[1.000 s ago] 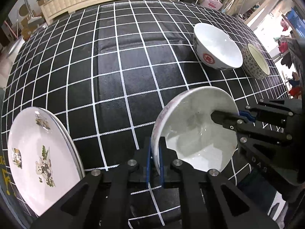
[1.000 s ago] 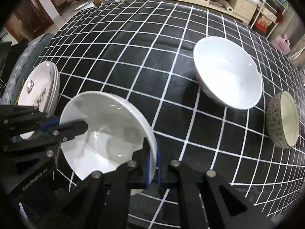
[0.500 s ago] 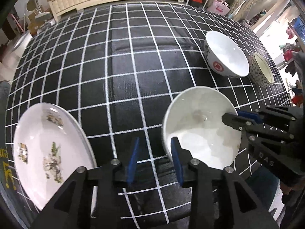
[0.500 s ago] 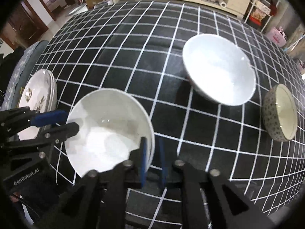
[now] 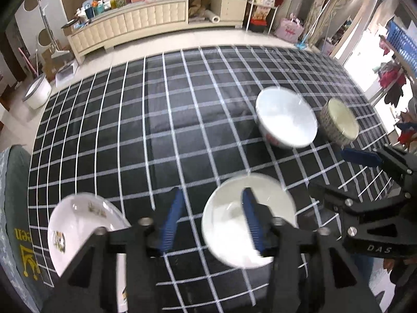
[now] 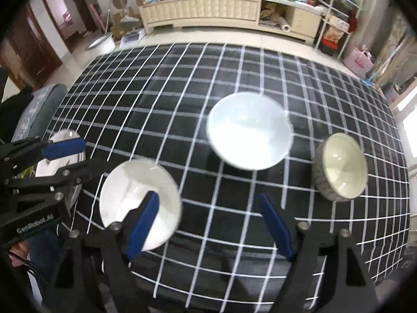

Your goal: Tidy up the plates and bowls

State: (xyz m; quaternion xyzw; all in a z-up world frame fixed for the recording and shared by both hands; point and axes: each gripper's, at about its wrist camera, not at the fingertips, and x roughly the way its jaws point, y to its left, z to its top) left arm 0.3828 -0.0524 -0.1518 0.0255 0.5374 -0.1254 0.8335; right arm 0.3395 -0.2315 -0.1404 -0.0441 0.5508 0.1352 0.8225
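A white shallow bowl [image 5: 229, 221] [image 6: 135, 190] rests on the black checked tablecloth near the front edge. My left gripper [image 5: 211, 216] is open and raised above it, its right finger over the bowl. My right gripper [image 6: 208, 224] is open, wide apart, to the right of that bowl. A larger white bowl with a red mark [image 5: 286, 121] [image 6: 249, 133] stands further back. A small patterned bowl [image 5: 338, 121] [image 6: 340, 167] stands to its right. A stack of decorated plates [image 5: 75, 227] [image 6: 60, 156] lies at the front left.
The black checked table [image 5: 182, 130] [image 6: 182, 91] extends far back. A cushioned seat [image 5: 15, 208] is at the table's left. A cream cabinet [image 6: 208, 10] and cluttered shelves stand beyond the table.
Both grippers have let go of the shallow bowl, opened wide, and pulled up and back. The bowl now rests flat on the tablecloth.
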